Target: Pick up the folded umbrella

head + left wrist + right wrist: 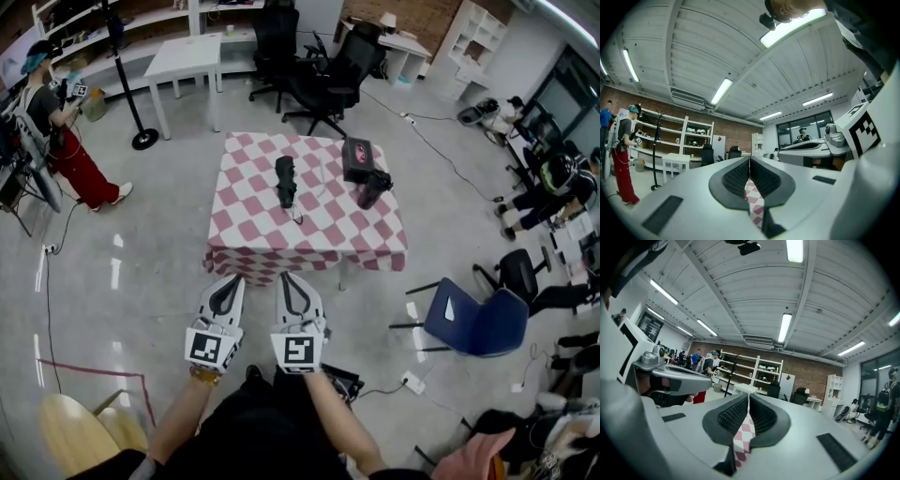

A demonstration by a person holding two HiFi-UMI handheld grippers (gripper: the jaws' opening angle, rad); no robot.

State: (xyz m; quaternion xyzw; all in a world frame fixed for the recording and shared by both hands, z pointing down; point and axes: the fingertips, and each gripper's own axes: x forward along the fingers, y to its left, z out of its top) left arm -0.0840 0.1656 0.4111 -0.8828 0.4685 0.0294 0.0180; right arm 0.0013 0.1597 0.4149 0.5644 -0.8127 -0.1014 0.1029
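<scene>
Grippers: two, left gripper (225, 286) and right gripper (298, 284), jaws together, empty | folded umbrella (286, 180): one, beyond fingertips on checkered table (253, 230) | umbrella visible: head view only

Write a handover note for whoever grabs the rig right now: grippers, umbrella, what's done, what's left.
Left gripper: shut, empty, held level, short of the table.
Right gripper: shut, empty, side by side with the left.
Folded umbrella: lying near the middle of the checkered table, untouched.
A black case and another black item lie to its right in the head view.
Done: nothing yet.
Left: close the gap to the table, open one gripper, shut it on the umbrella, lift.
</scene>
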